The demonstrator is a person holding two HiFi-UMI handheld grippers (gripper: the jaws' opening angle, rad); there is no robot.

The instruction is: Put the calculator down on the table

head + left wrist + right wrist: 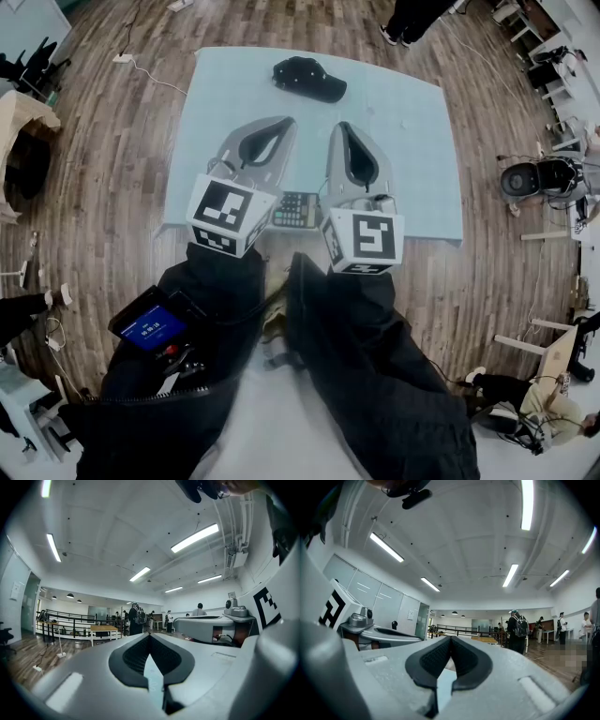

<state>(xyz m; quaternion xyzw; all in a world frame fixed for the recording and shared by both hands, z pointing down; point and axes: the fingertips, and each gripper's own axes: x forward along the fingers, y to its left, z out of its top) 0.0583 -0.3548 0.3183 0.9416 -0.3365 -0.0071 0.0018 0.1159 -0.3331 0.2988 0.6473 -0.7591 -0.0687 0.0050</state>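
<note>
Both tongs closed tip to tip, empty, left gripper [281,120] and right gripper [343,126] side by side over pale table [412,169], calculator [296,209] between them at near edge, partly behind marker cubes [223,214], black cap [309,78] beyond.

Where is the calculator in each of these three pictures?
Head view: the calculator sits near centre, at the table's near edge, between the left hand-held gripper and the right hand-held gripper.
Left gripper view: not in it.
Right gripper view: not in it.
Shared landmark: the right hand-held gripper, mid-right in the left gripper view, bottom centre in its own.
</note>
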